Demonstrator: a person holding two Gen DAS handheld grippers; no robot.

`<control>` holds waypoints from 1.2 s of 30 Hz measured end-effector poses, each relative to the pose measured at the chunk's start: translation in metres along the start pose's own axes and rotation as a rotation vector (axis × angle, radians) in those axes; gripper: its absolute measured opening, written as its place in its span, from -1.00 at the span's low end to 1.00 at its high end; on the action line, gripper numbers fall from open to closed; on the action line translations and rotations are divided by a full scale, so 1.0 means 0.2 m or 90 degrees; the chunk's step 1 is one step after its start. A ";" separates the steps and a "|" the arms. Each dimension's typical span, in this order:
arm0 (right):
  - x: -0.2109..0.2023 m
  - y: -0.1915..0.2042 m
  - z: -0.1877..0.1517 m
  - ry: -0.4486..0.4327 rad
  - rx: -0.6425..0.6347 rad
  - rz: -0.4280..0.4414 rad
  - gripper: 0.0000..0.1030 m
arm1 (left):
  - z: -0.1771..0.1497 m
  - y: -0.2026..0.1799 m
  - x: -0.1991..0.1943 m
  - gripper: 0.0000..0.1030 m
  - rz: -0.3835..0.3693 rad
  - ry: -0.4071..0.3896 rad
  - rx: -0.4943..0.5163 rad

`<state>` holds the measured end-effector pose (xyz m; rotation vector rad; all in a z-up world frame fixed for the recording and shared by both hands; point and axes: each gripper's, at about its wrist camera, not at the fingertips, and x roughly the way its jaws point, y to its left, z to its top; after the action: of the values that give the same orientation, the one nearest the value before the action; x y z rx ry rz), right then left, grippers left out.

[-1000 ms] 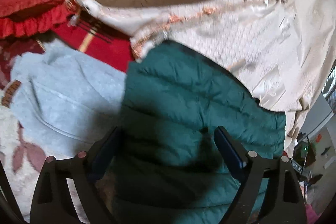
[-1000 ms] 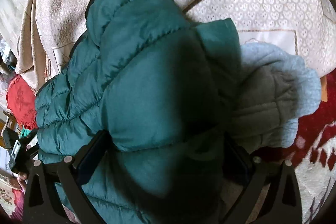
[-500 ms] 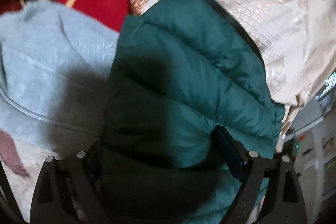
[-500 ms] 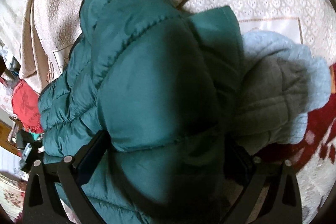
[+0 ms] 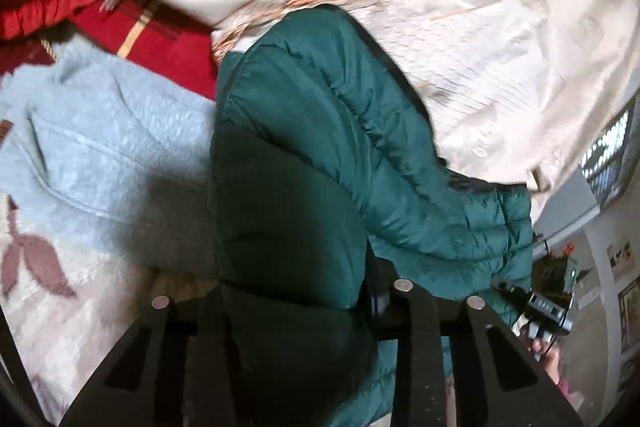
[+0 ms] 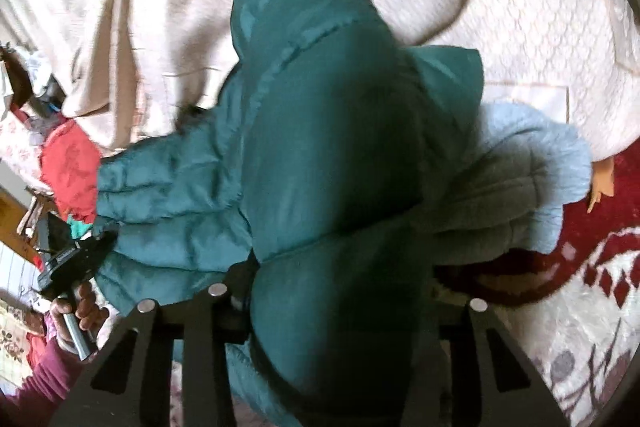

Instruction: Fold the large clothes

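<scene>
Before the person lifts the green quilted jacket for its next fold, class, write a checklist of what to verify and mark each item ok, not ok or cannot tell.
1. Left gripper shut on the green quilted puffer jacket, jaws having just closed: ok.
2. Right gripper shut on the same jacket, jaws also just closed: ok.
3. Both grips sit on separate parts of the jacket: ok; the other gripper shows at the far end in each view.
4. Pale blue fleece garment free of the jacket: not ok, the jacket overlaps it.
5. Fleece caught in either grip: cannot tell, the jacket hides the fingers.
6. Jacket lying flat: not ok, it is bunched.
</scene>
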<state>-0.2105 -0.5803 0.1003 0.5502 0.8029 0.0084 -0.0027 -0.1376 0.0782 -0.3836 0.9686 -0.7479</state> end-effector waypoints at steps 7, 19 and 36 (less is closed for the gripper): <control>-0.26 0.10 -0.18 0.000 0.016 0.054 -0.18 | -0.18 -0.09 -0.32 -0.74 -0.015 0.020 0.034; -0.17 0.02 -0.60 0.061 0.090 -0.106 0.80 | -0.46 -0.04 -0.31 0.24 0.213 0.046 0.033; -0.53 0.53 -0.62 -0.063 -0.054 -0.242 0.82 | -0.62 -0.53 -0.52 0.24 0.362 -0.111 0.187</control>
<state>-0.3497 -0.4545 0.1528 0.3088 0.7970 -0.3310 -0.1862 -0.1323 0.1380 0.0872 0.7366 -0.3200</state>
